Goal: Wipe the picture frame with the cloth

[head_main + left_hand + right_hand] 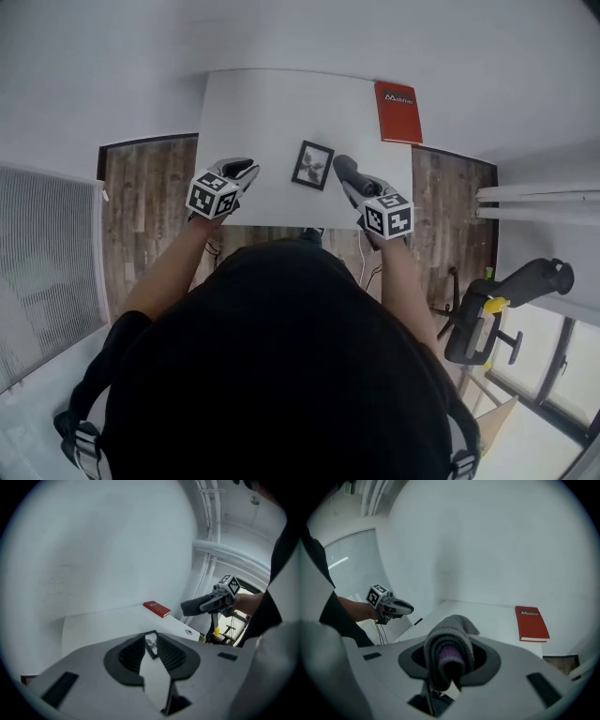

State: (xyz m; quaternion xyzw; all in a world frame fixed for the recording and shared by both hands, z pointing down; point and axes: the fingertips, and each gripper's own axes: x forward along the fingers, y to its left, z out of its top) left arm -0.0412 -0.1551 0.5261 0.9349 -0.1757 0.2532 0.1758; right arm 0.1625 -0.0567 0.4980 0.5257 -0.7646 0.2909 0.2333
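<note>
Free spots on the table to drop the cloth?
Bare: back left of the table, from its left edge to the red book, and the strip between book and picture frame. Crowded: the front edge, where left gripper, frame and right gripper with the grey cloth sit close.

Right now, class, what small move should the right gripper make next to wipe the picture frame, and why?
Probably bring the right gripper left and down onto the picture frame: its jaws are shut on the folded cloth, which sits just right of the frame.
</note>
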